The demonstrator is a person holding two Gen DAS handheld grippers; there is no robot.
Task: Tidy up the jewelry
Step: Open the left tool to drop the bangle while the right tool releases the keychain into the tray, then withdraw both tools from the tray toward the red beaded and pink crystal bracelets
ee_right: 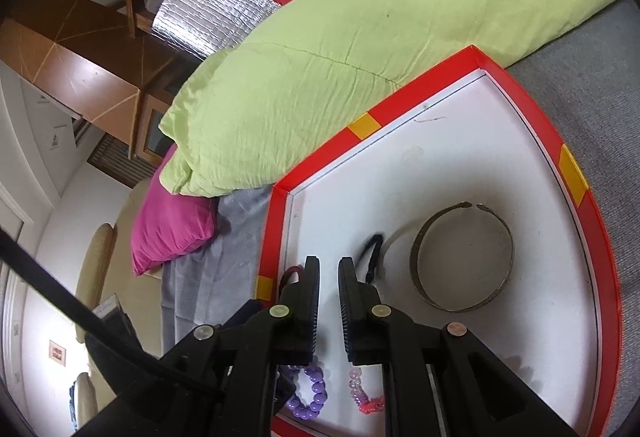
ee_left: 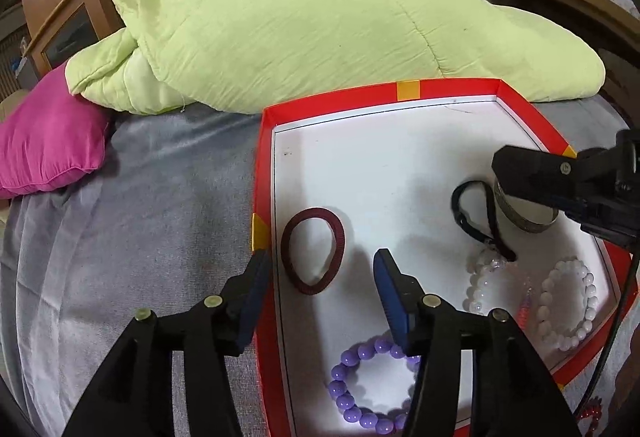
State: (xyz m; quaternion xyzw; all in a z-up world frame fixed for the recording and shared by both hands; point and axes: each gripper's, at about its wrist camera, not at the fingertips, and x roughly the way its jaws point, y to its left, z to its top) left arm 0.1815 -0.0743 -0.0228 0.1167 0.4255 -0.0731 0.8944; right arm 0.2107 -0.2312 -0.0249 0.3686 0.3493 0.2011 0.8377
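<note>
A tray (ee_left: 264,173) lay on a bed cover (ee_left: 140,197), with a quilt (ee_left: 320,37) behind it and a cushion (ee_left: 48,141) far left. Inside the tray, a hair band (ee_left: 312,251) lay near the left wall, a bead bracelet (ee_left: 360,385) nearer, and a cuff bangle (ee_right: 464,257) toward the right, with a cord (ee_left: 476,213) just left of it.

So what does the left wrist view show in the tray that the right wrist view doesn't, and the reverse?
Only the left wrist view shows the white bead bracelet and the whole maroon hair tie, which lies between the open left gripper fingers. It also catches the right gripper from outside.

Only the right wrist view shows the metal cuff bangle as a full ring with its gap, plus the right gripper's narrow finger gap.

Both show the red-rimmed tray, the purple bead bracelet, the black strap and the green pillow.
</note>
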